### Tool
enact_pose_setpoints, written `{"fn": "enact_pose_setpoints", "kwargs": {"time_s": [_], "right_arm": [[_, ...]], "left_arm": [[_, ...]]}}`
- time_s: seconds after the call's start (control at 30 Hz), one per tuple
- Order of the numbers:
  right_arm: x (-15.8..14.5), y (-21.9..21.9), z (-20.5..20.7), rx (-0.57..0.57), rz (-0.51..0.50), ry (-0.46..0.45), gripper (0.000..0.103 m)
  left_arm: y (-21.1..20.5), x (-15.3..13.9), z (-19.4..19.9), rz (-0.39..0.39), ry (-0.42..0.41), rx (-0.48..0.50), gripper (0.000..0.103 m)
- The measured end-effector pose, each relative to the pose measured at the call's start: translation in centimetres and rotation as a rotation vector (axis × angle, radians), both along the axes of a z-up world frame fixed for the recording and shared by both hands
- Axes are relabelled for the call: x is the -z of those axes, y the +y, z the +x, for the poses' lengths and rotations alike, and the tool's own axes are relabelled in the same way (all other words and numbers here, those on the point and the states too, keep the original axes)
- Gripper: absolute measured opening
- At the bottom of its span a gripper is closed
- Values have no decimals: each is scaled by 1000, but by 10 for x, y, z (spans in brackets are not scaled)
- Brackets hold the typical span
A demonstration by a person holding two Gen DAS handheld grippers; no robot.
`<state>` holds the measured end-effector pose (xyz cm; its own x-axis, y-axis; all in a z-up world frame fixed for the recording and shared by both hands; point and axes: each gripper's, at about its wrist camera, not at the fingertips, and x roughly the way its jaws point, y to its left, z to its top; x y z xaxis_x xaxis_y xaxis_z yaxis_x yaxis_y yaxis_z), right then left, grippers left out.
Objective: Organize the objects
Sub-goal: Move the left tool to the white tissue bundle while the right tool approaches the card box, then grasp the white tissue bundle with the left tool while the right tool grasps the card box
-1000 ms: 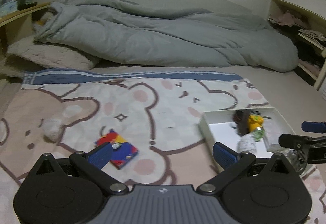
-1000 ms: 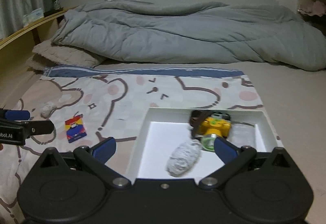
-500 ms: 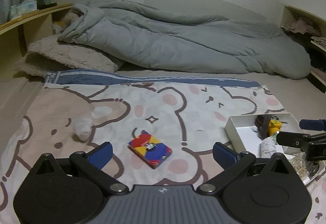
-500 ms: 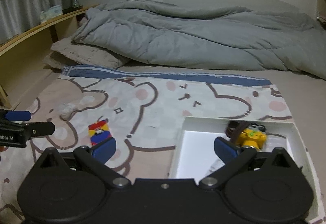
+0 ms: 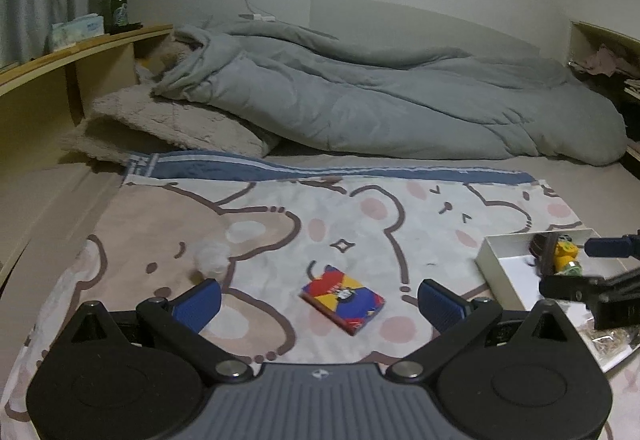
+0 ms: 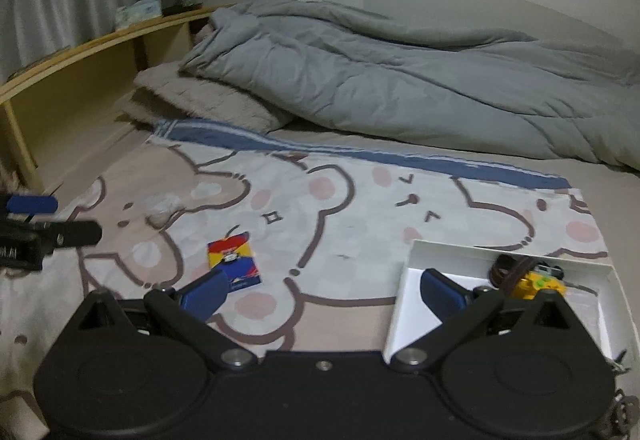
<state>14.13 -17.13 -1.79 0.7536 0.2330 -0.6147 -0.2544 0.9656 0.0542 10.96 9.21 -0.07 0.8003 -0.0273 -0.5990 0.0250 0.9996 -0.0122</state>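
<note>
A red, yellow and blue card box point(image 5: 343, 299) lies flat on the bear-print blanket, right between and just beyond the open fingers of my left gripper point(image 5: 320, 300). A small white fluffy wad point(image 5: 212, 258) rests further left. The white tray point(image 5: 496, 264) at the right holds a yellow toy point(image 5: 566, 252) and a dark strap. In the right wrist view my right gripper point(image 6: 322, 290) is open and empty, with the card box point(image 6: 233, 260) by its left finger and the white tray point(image 6: 404, 304) by its right finger, holding the yellow toy point(image 6: 538, 286).
A grey duvet point(image 5: 380, 100) and a beige fluffy pillow point(image 5: 168, 128) fill the far side of the bed. A wooden shelf point(image 5: 60, 60) with a bottle and tissue pack runs along the left. A clear bag of small bits point(image 5: 608, 340) lies at the tray's near end.
Both grippers have swung left and pulled back. The card box has come to the centre of the left view; the tray has slid to the right edge. Both stay open.
</note>
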Motion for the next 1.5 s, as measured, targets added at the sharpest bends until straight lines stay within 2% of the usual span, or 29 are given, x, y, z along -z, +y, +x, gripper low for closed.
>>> {"fn": "enact_pose_setpoints", "kwargs": {"time_s": [0.33, 0.43, 0.5, 0.67, 0.83, 0.9, 0.93, 1.1, 1.3, 1.37, 1.5], "right_arm": [[14, 39, -5, -17, -48, 7, 103], [22, 52, -5, -35, -93, 12, 103], [26, 56, -6, -74, -77, -5, 103], [39, 67, 4, -118, -13, -3, 103], [58, 76, 18, -144, -58, -15, 103], [67, 78, 29, -138, -58, 19, 103], [71, 78, 34, -130, -50, 38, 103], [91, 81, 63, -115, 8, 106, 103], [113, 99, 97, -133, 30, 125, 102], [118, 106, 105, -157, 34, 131, 93], [130, 123, 119, -178, 10, 154, 86]], "left_arm": [[50, 19, 22, -9, 31, -63, 103], [65, 24, 32, -47, 34, -100, 102], [74, 30, 42, -75, 39, -114, 101], [89, 55, 69, -68, 70, -180, 89], [107, 77, 96, -96, 92, -225, 77], [111, 83, 109, -78, 104, -225, 63], [112, 85, 114, -74, 110, -222, 62], [116, 99, 135, -71, 131, -191, 62], [122, 116, 156, -102, 179, -186, 63], [124, 120, 162, -114, 189, -186, 63], [128, 128, 171, -126, 213, -209, 62]]}}
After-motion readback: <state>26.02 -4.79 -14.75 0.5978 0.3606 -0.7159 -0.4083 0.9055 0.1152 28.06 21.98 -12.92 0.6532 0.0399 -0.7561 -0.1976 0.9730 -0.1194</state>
